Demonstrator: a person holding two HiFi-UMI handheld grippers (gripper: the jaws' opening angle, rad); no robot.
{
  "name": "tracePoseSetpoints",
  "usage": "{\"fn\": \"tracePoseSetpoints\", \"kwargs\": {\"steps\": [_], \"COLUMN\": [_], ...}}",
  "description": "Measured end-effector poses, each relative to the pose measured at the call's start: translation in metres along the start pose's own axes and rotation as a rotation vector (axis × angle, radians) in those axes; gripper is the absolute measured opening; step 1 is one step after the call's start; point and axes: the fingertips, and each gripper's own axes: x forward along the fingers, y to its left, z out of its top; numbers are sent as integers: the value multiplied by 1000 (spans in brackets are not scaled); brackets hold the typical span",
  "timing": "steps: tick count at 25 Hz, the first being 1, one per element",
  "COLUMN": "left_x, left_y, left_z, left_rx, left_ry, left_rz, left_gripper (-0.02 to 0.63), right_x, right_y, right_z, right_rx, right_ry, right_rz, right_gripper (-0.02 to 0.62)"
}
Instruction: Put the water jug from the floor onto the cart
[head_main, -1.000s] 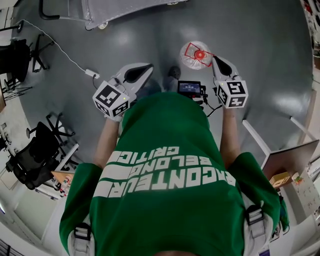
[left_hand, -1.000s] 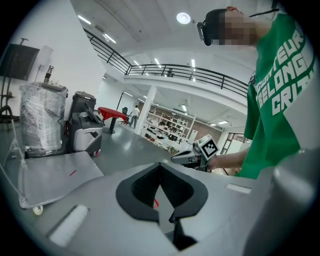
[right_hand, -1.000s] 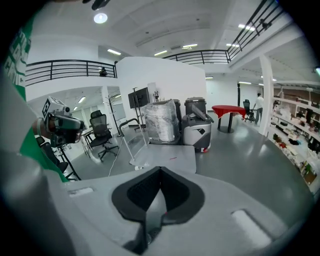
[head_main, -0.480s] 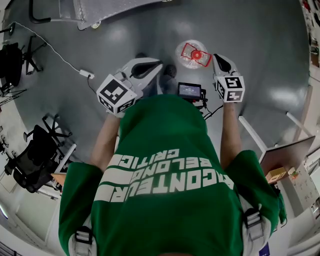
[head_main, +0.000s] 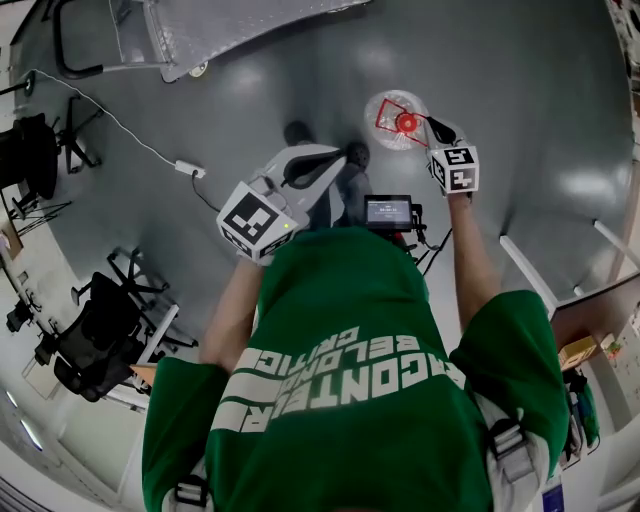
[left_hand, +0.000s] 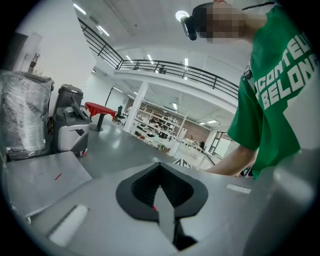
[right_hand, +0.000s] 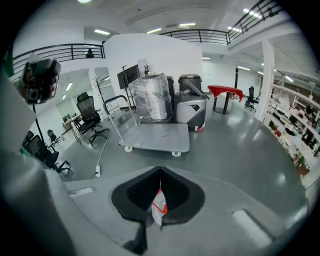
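The step in hand is the reach for the pickup; nothing has been lifted. The water jug (head_main: 392, 108) stands upright on the grey floor (head_main: 520, 70) just ahead of the person's feet, seen from above with its red cap and red carry handle on top. The right tongs (head_main: 432, 126) hang just beside that cap, pointing down at it, and they are closed. In the right gripper view only a sliver of the jug's clear wall and red handle shows through the slit between the jaws, so I judge them empty. Whether the tips touch the jug cannot be told. The left tongs (head_main: 338, 160) are closed too and hold nothing, hovering near the person's shoes, apart from the jug. The platform cart (head_main: 230, 25) waits well apart, off to the person's left, its deck bare. Next, the right tongs must open, straddle the red handle and close on it before any lift; the left could steady the jug's body on the way to the deck
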Motion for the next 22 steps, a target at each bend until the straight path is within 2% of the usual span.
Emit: {"fn": "tracePoseSetpoints", "kwargs": {"steps": [2,6,9,11,17,22], "left_x": [6,19,26,31,47,57], "left_y": [1,5,2,2,9,5], "left_z": [-6,-16,-33,-42,-51,-58], "left_rx": [-12,-23,-3,16,16,-4], "left_ry": [12,31,61,70,101,118], "left_rz": [-8,-45,-84,-106,-145,-190], "left_gripper": [15,15,15,15,15,15], "right_x": [17,49,71,86,123,151], "right_y": [-3,-10,-8,-10,-12,-18], "right_z": [-15,-44,-86,-109,-137,-160], "right_rx": [10,17,34,46,74,98], "right_ry": [39,102,161,197,274,321], "right_rz": [0,-17,-44,-58,-51,-59], "right_gripper": [40,83,118,165,246,252]}}
